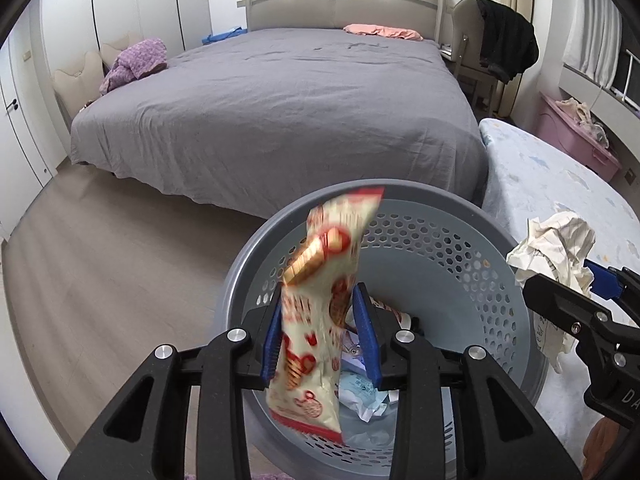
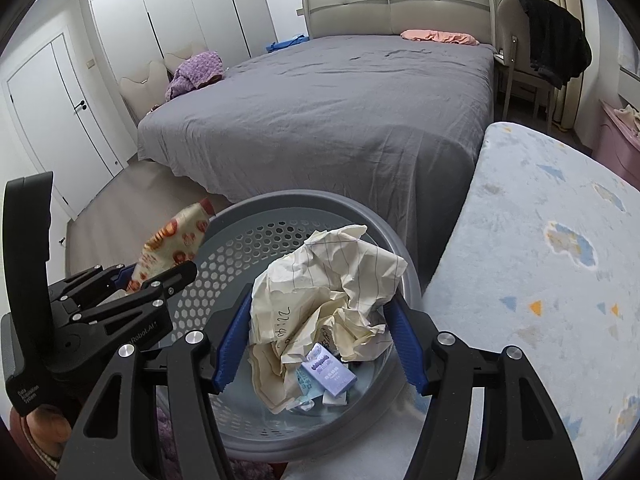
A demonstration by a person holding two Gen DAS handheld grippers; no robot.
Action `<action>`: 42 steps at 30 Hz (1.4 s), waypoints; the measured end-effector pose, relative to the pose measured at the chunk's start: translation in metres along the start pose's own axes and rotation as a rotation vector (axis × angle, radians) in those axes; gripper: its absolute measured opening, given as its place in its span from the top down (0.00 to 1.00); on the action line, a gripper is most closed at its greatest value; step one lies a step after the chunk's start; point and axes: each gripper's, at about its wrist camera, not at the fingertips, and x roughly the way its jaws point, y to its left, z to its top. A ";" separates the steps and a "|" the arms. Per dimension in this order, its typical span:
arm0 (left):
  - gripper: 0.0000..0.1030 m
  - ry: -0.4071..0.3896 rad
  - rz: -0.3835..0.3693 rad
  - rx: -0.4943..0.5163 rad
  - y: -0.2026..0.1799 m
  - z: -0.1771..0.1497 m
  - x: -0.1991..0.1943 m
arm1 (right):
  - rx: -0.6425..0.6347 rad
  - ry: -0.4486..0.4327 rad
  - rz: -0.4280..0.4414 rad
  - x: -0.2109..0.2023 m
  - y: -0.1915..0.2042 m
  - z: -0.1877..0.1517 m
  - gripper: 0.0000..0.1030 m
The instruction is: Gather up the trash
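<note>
A red-and-cream snack wrapper (image 1: 316, 320) hangs blurred between the blue pads of my left gripper (image 1: 320, 290), over the grey perforated basket (image 1: 420, 194). A slim gap shows beside the right pad, so the jaws look open and the wrapper loose. My right gripper (image 2: 320, 296) is shut on a big crumpled sheet of lined paper (image 2: 332, 276), held over the same basket (image 2: 300, 197). Inside the basket lie a small purple box (image 2: 328, 374) and paper scraps. The left gripper (image 2: 156, 272) with the wrapper (image 2: 172, 240) also shows in the right wrist view.
A bed with a grey cover (image 1: 280, 100) stands behind the basket. A pale blue patterned mat (image 2: 540, 260) lies to the right. A chair draped with dark clothes (image 1: 504, 44) and a pink bin (image 1: 572, 136) stand at the far right. Wood floor (image 1: 100, 260) lies left.
</note>
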 end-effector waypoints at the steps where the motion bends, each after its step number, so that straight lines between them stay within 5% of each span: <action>1: 0.67 0.000 0.003 -0.002 0.000 0.000 0.000 | -0.001 -0.001 -0.001 0.000 0.001 0.000 0.40; 4: 0.57 0.000 0.009 -0.009 0.002 0.001 0.000 | -0.002 0.001 0.001 0.001 0.001 0.000 0.36; 6: 0.37 -0.010 0.023 -0.012 0.003 0.001 -0.001 | -0.004 0.002 -0.002 0.002 0.002 -0.001 0.35; 25: 0.31 -0.026 0.073 -0.004 0.002 0.001 -0.002 | 0.022 0.005 -0.026 0.004 -0.004 -0.006 0.34; 42: 0.08 -0.044 0.102 -0.016 0.006 0.001 -0.004 | 0.036 0.008 -0.039 0.006 -0.009 -0.008 0.29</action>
